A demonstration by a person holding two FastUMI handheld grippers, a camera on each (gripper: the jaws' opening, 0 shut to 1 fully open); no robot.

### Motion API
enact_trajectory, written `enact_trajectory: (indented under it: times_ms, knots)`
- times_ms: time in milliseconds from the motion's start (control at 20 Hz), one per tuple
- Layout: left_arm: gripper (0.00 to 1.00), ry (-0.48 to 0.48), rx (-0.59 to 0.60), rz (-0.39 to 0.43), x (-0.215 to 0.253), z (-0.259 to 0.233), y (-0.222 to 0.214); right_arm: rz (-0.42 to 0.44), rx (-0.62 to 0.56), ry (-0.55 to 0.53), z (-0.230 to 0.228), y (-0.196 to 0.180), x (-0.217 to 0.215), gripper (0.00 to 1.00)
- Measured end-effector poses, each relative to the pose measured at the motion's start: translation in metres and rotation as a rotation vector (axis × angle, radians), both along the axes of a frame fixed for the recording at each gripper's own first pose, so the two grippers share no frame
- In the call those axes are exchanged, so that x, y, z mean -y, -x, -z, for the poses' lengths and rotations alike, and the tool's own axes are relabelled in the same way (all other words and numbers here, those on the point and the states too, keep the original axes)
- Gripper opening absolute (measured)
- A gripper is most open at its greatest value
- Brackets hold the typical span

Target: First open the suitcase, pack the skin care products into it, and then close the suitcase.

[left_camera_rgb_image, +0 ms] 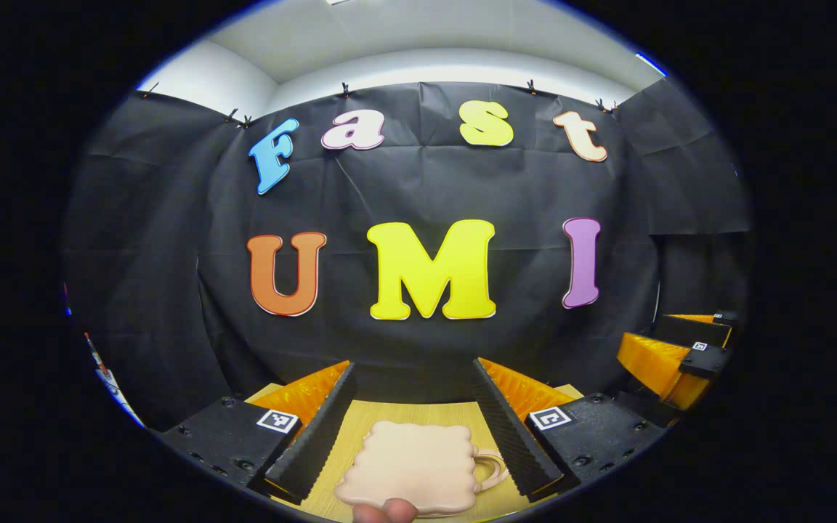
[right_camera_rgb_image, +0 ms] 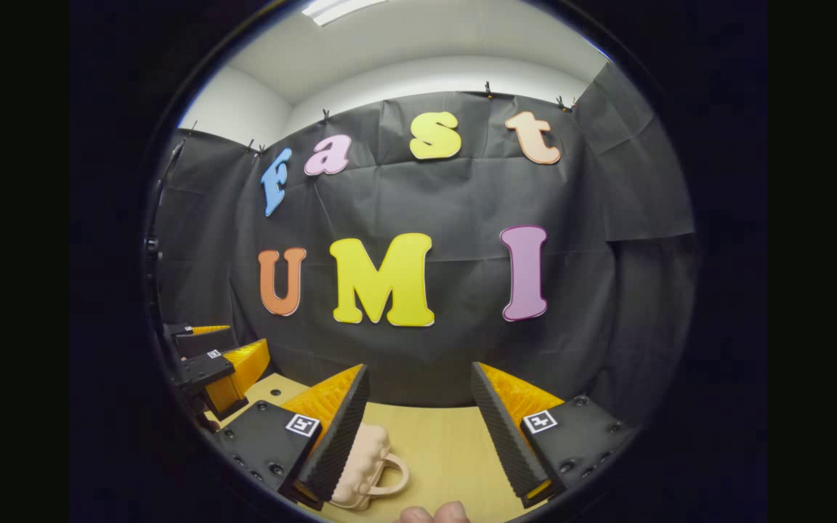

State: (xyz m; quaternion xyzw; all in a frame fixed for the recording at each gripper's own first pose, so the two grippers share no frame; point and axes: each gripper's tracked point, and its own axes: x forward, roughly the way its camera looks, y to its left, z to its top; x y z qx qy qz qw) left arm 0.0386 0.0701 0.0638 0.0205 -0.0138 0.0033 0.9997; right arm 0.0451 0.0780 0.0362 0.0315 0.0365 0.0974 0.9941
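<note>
While suitcase (left_camera_rgb_image: 411, 468) is lying closed on tabletop (left_camera_rgb_image: 418, 412), between spread fingers of left hand-held gripper (left_camera_rgb_image: 414, 428), right hand-held gripper (right_camera_rgb_image: 418, 436), also released, is hovering beside suitcase; judging best opening: one pinning base, other lifting lid near handle (right_camera_rgb_image: 389, 472)

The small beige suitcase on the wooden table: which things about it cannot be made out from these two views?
- Left gripper view: the suitcase has its near edge cut off by the picture's bottom and a fingertip; its latch cannot be seen.
- Right gripper view: the right gripper's left finger hides part of the suitcase.
- Skin care products: their whereabouts cannot be told.
</note>
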Motion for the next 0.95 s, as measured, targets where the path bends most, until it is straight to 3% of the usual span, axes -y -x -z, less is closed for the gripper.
enact_trajectory:
  times_ms: [400,600,950]
  knots:
    - [0.99,0.029,0.039,-0.001,-0.014,-0.010,0.020,0.086,-0.016,-0.001,0.011,0.011,-0.001,0.83]
    - [0.99,0.080,0.015,0.015,-0.015,-0.004,0.021,0.096,0.008,0.013,0.004,0.014,-0.002,0.80]
    - [0.99,0.083,0.012,0.014,-0.019,-0.002,0.023,0.081,0.003,0.030,0.004,0.018,-0.011,0.80]
